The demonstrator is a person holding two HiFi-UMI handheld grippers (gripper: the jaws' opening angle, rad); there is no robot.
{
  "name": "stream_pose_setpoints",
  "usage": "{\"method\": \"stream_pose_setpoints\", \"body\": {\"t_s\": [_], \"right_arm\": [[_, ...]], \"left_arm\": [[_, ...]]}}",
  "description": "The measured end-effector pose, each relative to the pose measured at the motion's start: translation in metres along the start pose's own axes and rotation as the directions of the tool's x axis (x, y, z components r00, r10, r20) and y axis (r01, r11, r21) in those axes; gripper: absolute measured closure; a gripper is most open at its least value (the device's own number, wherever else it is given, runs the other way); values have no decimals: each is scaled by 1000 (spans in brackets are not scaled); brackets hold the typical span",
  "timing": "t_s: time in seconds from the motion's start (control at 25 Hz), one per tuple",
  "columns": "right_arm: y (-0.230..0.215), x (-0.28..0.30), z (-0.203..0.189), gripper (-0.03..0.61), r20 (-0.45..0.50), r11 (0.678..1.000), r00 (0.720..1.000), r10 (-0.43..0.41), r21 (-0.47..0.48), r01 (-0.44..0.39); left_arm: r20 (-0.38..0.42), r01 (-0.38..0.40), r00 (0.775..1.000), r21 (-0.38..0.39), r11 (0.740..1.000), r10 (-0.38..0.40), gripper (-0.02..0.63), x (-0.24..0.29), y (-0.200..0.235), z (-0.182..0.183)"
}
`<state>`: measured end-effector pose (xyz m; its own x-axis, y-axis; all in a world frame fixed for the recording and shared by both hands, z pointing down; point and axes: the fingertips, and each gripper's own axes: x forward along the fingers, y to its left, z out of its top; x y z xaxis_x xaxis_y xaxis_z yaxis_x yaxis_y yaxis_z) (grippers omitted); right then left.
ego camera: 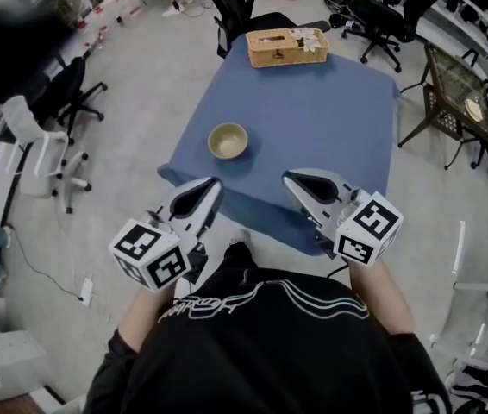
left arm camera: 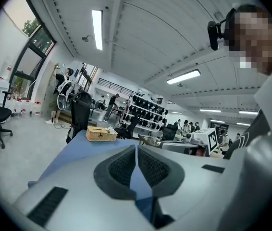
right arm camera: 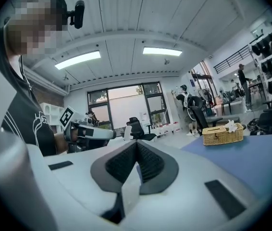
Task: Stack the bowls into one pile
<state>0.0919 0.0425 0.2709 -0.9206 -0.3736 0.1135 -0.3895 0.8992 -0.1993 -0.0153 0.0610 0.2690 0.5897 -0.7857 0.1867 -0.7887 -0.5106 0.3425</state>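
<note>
Open office/lab: swivel chairs (ego camera: pixel 378 15), equip. racks (left arm camera: pixel 148 112), strip lights (left arm camera: pixel 96 29).

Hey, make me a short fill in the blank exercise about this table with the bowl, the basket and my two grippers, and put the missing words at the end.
1. The table has a top that is ____ in colour.
2. On the wicker basket lies a white ____.
3. The left gripper and the right gripper both have their jaws ____.
4. The tan bowl rests on the table, held by ____ gripper.

Missing words: blue; flower; shut; neither.
</note>
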Motion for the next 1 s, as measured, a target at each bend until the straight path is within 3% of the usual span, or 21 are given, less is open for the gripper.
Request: {"method": "stream_pose_setpoints", "body": {"t_s": [0.28, 1.0], "right_arm": [[41, -45, 4, 552, 39, 1000, 999, -22, -5, 23], [46, -54, -8, 552, 33, 997, 999, -34, 65, 32]], "left_arm": [[40, 13, 999, 27, 1000, -14, 580, -37, -50, -15], [53, -44, 998, 37, 998, 42, 580, -58, -57, -17]]}}
